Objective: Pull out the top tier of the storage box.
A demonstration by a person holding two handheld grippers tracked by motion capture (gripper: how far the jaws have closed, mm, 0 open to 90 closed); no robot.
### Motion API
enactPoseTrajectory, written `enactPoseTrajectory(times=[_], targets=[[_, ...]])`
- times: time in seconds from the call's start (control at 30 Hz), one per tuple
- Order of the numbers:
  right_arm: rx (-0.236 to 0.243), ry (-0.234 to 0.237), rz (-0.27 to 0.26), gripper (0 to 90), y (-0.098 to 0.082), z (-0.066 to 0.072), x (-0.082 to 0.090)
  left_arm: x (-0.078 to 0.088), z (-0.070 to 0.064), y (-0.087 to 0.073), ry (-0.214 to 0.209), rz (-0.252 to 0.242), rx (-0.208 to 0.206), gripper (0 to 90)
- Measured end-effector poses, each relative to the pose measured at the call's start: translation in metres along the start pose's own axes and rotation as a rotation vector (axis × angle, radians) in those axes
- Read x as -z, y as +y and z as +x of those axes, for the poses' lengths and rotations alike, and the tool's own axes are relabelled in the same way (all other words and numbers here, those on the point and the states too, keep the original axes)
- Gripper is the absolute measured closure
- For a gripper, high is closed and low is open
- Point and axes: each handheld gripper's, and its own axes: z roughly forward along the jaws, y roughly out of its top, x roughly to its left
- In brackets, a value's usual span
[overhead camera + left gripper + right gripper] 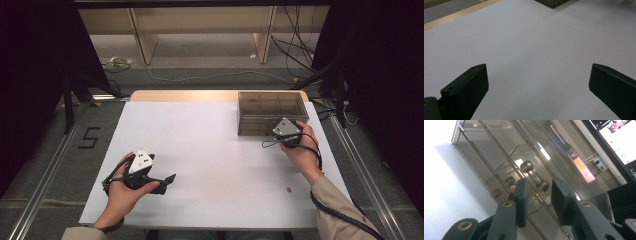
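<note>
A smoky clear plastic box (271, 112) with several compartments stands at the back right of the white table (210, 150). My right gripper (285, 131) is held against its front edge. In the right gripper view its jaws (539, 195) stand a little apart with nothing between them, facing the box wall (486, 157). Behind that wall lies a metal dumbbell-shaped piece (534, 176). My left gripper (167, 181) rests near the front left of the table, pointing right. Its jaws (537, 82) are wide open over bare table top.
A tiny brown speck (288, 189) lies on the table near the right forearm. Two smaller round metal parts (510, 180) sit in the box beside the dumbbell piece. A box corner (552, 2) shows far ahead of the left gripper. Cables lie on the floor behind the table.
</note>
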Motion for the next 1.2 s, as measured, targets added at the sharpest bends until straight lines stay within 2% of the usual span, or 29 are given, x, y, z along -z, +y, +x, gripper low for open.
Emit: enactPoseTrajectory(times=[0.57,0.6,0.63,0.67,0.7,0.8,0.87,0.9,1.1,1.2], targets=[[0.135,-0.073,0.036,75.5,0.004,0.007,-0.002,0.000,0.000,0.000,0.003,0.003,-0.003,3.6],[0.161,-0.089,0.045,76.3,0.005,0.009,-0.003,0.000,0.000,0.000,0.003,0.001,-0.001,3.7],[0.161,-0.089,0.045,76.3,0.005,0.009,-0.003,0.000,0.000,0.000,0.003,0.001,-0.001,3.7],[0.195,-0.102,0.056,76.9,0.006,0.010,-0.003,0.000,0.000,0.000,0.003,0.001,-0.001,3.9],[0.208,-0.104,0.059,77.1,0.006,0.010,-0.003,0.000,0.000,0.000,0.003,0.001,-0.001,3.9],[0.221,-0.113,0.072,77.5,0.008,0.012,-0.003,0.000,0.000,0.000,0.001,0.001,-0.003,4.1],[0.249,-0.117,0.070,77.9,0.008,0.011,-0.004,0.000,0.000,0.000,0.001,0.002,-0.002,4.2],[0.235,-0.118,0.084,78.1,0.009,0.012,-0.003,0.000,0.000,0.000,0.002,0.001,-0.001,4.3],[0.283,-0.128,0.092,78.6,0.011,0.013,-0.004,0.000,0.000,0.000,0.002,0.001,-0.003,4.7],[0.282,-0.134,0.096,79.0,0.011,0.014,-0.004,0.000,0.000,0.000,0.002,0.001,-0.004,4.9]])
